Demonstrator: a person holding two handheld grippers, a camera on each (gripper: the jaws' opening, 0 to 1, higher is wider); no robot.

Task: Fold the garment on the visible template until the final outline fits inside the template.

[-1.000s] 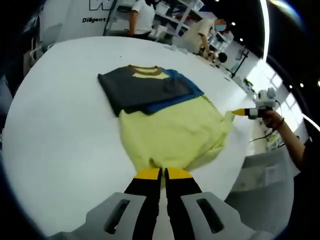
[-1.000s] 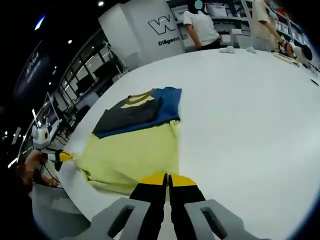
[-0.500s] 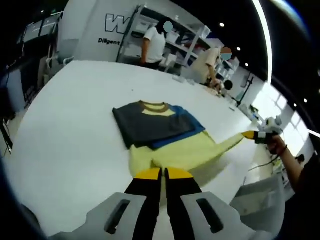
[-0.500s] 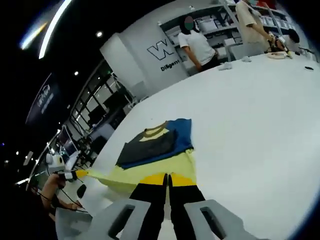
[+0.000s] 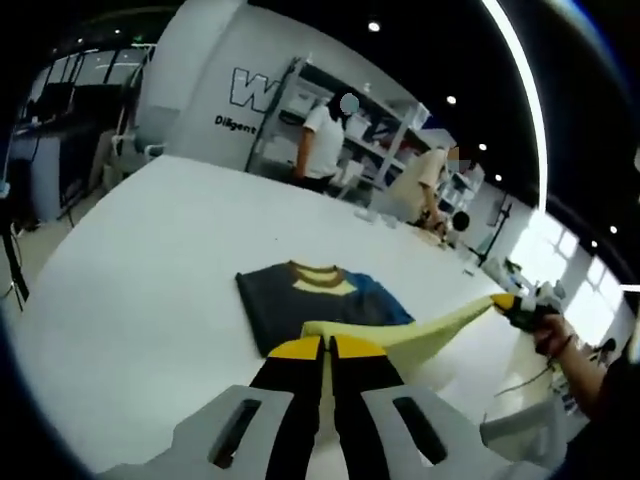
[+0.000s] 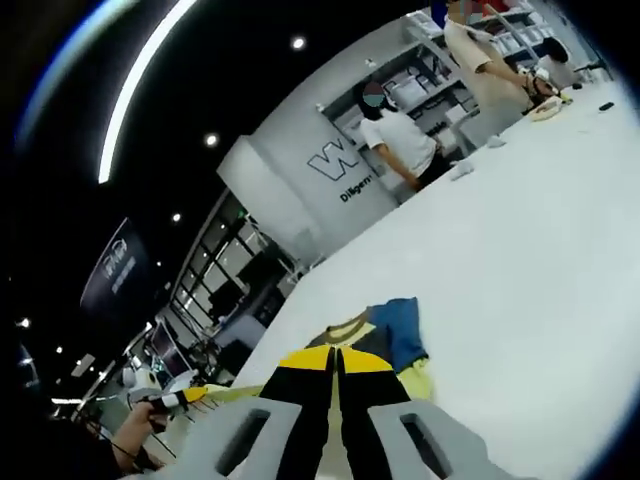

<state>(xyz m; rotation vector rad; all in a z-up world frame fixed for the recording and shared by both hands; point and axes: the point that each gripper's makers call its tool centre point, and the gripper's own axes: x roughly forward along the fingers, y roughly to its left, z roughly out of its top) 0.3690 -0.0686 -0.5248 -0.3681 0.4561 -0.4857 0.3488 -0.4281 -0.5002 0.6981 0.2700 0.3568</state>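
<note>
The garment (image 5: 315, 300) lies on the white table (image 5: 150, 260), its upper part folded into a dark grey, blue and yellow block with a brown collar. Its yellow lower hem (image 5: 420, 335) is lifted off the table and stretched in a band between both grippers. My left gripper (image 5: 325, 347) is shut on one end of that hem. The right gripper (image 5: 507, 303), held in a hand, pinches the other end. In the right gripper view my right gripper (image 6: 335, 358) is shut on the yellow cloth in front of the garment (image 6: 390, 335), and the left gripper (image 6: 175, 399) shows at far left.
The round white table (image 6: 520, 230) stretches wide on all sides of the garment. Two people (image 5: 322, 145) (image 5: 437, 178) stand beyond its far edge by shelving (image 5: 385, 120). Small items (image 6: 545, 108) lie at the far side. A white wall (image 6: 300, 190) carries lettering.
Both grippers have risen with the yellow hem, which has left the table and now hangs stretched above the folded upper part. Both views have tilted upward.
</note>
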